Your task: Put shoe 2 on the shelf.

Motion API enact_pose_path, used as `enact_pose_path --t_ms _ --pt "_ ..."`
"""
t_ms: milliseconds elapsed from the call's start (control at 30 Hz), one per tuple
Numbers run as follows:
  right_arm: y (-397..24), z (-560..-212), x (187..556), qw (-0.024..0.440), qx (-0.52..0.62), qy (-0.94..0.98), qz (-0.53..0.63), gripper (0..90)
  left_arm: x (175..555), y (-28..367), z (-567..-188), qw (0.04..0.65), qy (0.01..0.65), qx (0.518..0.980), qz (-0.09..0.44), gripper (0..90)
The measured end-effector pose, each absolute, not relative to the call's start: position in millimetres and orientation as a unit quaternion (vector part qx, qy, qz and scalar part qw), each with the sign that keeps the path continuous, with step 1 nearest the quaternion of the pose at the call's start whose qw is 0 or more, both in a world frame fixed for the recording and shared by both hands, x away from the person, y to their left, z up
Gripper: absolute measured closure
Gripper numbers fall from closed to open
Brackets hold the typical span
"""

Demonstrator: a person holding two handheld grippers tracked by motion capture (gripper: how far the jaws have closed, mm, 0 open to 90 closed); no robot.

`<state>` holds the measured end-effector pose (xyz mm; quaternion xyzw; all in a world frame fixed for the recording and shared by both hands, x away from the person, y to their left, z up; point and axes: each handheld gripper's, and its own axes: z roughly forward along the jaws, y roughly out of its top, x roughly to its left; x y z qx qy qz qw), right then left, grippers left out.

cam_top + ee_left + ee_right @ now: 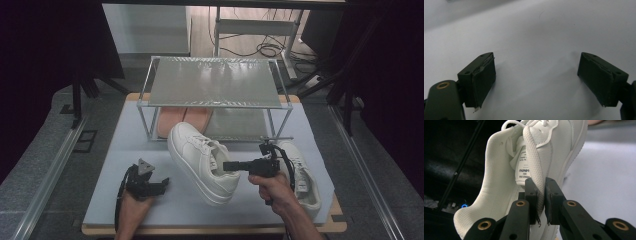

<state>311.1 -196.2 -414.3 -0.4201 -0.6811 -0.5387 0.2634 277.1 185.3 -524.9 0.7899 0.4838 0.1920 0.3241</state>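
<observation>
The right tool is clamped on the collar edge of a white shoe, at the side of the shoe's opening. In the right gripper view the two jaws pinch that padded edge tight between them, with the tongue label just to its left and the mesh lining of the heel beyond. In the high view the shoe hangs tilted off the worktop, toe pointing far and left, heel near and right, sole turned down toward the left. It sits about mid-worktop, just in front of the rack. The right hand holds the tool level, jaws pointing left.

A second white shoe lies on the worktop to the right, partly behind the right hand and tool. Under the rack's top shelf, on the lower shelf at the left, lies a pair of pink soles or slippers; which of the two I cannot tell.

The left tool rests low at the near left of the worktop, well apart from the lifted shoe. In the left gripper view its jaws stand wide apart with only the bare white surface between them.
</observation>
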Motion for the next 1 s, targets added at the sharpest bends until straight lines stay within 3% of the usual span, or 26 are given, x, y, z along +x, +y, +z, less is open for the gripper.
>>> enact_pose_path --t_ms 1000 --pt "-186 -361 323 0.266 -0.389 -0.649 -0.597 82.9 277 185 -525 0.327 0.486 0.788 0.19 15.0"
